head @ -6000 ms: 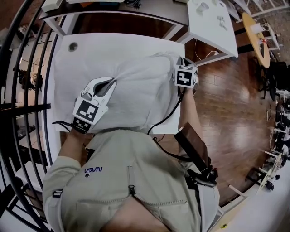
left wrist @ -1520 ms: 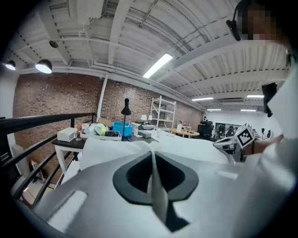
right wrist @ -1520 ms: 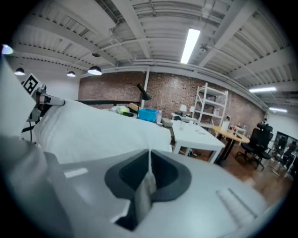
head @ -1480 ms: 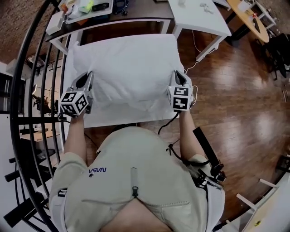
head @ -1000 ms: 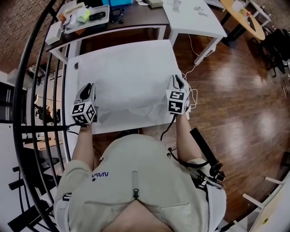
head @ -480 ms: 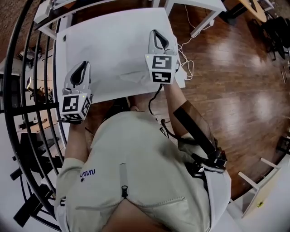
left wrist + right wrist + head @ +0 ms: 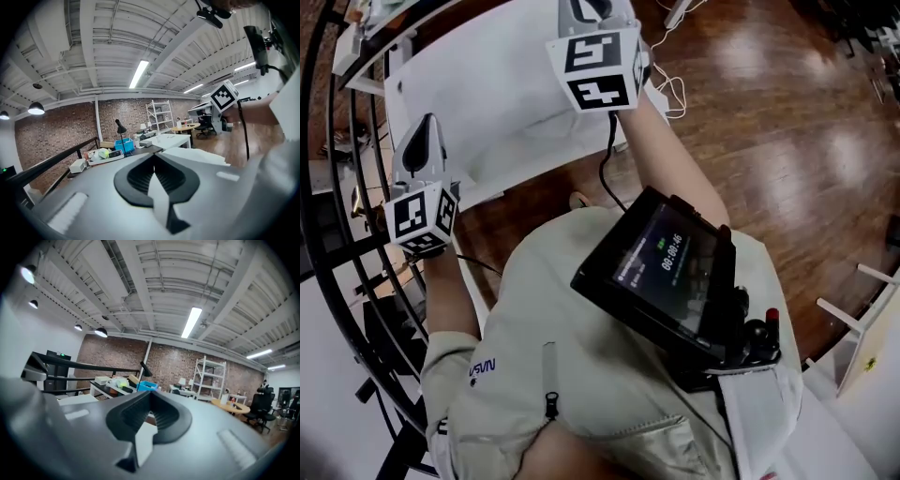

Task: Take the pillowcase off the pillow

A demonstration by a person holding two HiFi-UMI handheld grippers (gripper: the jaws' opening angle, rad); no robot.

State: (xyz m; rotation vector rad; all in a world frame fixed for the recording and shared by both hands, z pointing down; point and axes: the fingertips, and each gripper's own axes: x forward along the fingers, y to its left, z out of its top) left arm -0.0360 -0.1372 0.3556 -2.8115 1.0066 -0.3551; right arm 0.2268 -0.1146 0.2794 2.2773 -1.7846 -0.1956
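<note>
Both claws closed on nothing: left gripper (image 7: 420, 131) at left edge, right gripper (image 7: 150, 393) top centre, both above table (image 7: 483, 183). Pillowcase (image 7: 516, 89) lies flat, upper left — pillow indistinguishable, removal likely done, unconfirmed.

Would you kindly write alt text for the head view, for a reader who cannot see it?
Seen from above, a person in a beige jacket holds a gripper in each hand: the left gripper at the picture's left, the right gripper over a white table. A dark screen sits on the right arm, with wooden floor to the right.
</note>
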